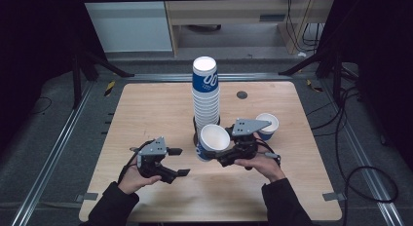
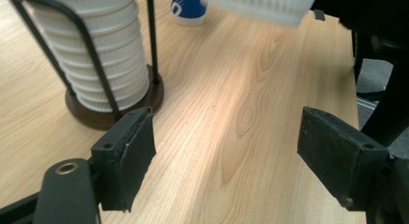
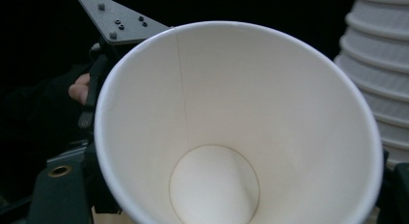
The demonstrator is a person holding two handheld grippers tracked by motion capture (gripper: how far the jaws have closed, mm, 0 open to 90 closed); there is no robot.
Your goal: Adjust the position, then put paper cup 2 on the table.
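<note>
Paper cup point(image 1: 213, 141) is pinched in my right tool point(image 1: 225, 157), lifted at 6 o'clock from the stack point(image 1: 205, 97). My left tool point(image 1: 178, 161) stands spread, empty. Next I must probably set it on the bench point(image 1: 146, 109) beside the other cup point(image 1: 269, 124).

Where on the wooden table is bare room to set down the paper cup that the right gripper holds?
The light wooden table is bare left of the tall stack of blue-and-white paper cups, and along the near edge. It is crowded at the middle right: the right gripper holds the white paper cup beside the stack, with another blue-and-white cup standing behind it.
</note>
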